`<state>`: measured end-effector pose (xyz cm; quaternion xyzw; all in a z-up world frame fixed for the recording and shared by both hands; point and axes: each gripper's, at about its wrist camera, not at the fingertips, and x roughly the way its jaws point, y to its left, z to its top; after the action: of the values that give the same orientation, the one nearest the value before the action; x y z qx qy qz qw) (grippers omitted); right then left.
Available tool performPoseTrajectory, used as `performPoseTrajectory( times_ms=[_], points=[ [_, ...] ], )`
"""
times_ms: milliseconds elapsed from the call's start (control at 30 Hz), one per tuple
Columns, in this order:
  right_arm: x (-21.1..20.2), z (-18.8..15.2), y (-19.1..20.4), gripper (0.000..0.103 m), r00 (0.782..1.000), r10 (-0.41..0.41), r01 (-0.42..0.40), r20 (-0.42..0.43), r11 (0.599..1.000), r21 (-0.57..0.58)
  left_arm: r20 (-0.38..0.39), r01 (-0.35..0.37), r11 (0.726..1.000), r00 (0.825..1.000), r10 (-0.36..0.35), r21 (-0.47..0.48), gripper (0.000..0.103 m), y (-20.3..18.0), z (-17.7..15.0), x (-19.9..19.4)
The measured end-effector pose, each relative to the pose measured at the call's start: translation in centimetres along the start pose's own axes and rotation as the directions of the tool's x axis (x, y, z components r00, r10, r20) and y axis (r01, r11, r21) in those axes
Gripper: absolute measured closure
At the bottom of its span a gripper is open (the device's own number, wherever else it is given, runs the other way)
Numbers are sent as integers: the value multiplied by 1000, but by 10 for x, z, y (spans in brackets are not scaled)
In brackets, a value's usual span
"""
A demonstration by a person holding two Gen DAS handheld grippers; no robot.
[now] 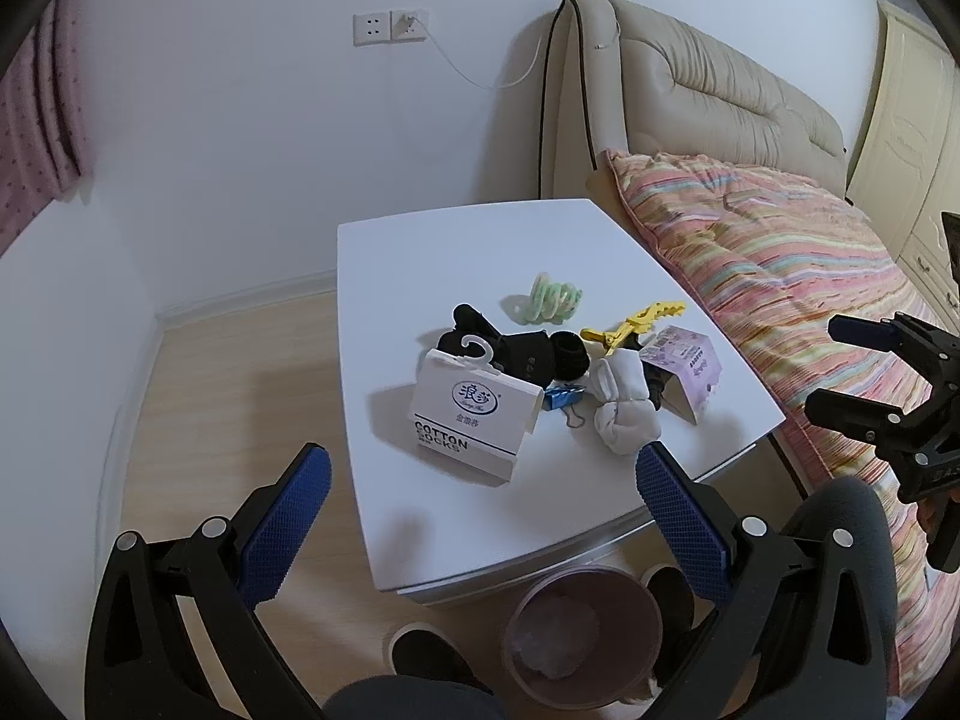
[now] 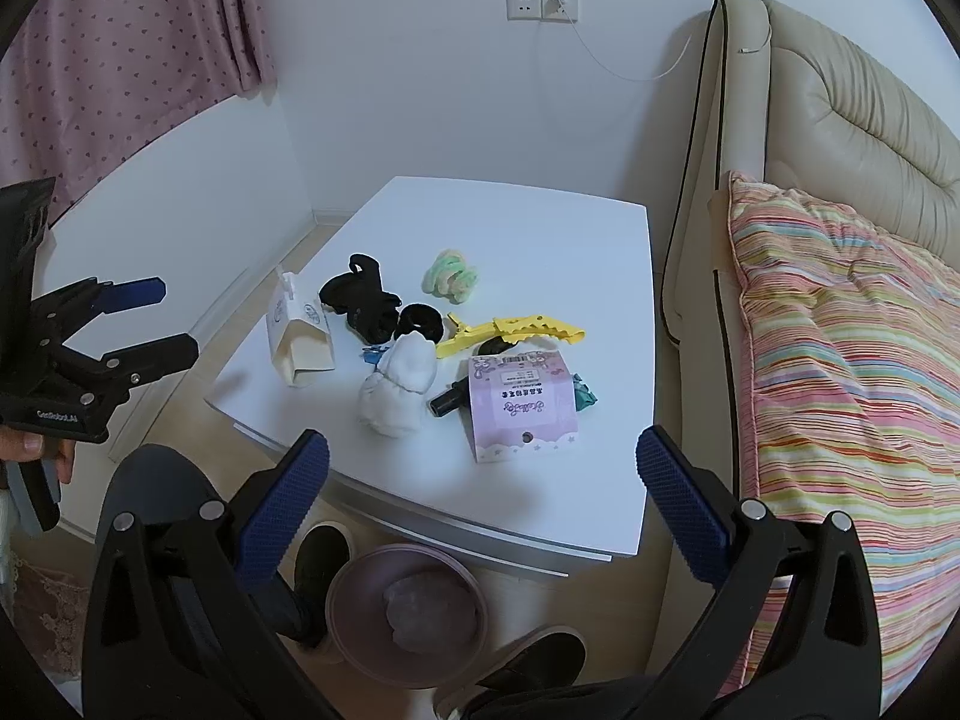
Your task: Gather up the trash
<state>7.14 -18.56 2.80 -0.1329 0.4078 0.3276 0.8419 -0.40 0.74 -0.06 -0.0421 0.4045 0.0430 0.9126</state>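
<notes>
Both claws — left claw (image 1: 480, 516) and right claw (image 2: 483, 510) — are hanging wide open and empty above the counter (image 2: 540, 228), nothing picked yet; next, probably closing on the pink card (image 2: 523, 414) — bin (image 2: 408, 618) waiting below.

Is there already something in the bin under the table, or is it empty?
Not empty. The bin on the floor holds a pale crumpled lump at its bottom; what it is cannot be told. The rest looks bare.

walls (image 1: 240, 150): white | floor (image 1: 198, 396): pale wood | curtain (image 2: 120, 48): pink | headboard (image 2: 840, 120): beige | table (image 1: 468, 252): white
</notes>
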Motion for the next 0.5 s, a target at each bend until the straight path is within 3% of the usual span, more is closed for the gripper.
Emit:
performPoseTrajectory(
  times_ms=[500],
  points=[
    [4, 0, -5, 3, 1000, -1, 1, -26, 1000, 0, -97, 71, 994, 993, -63, 82, 6, 10, 24, 46]
  ],
)
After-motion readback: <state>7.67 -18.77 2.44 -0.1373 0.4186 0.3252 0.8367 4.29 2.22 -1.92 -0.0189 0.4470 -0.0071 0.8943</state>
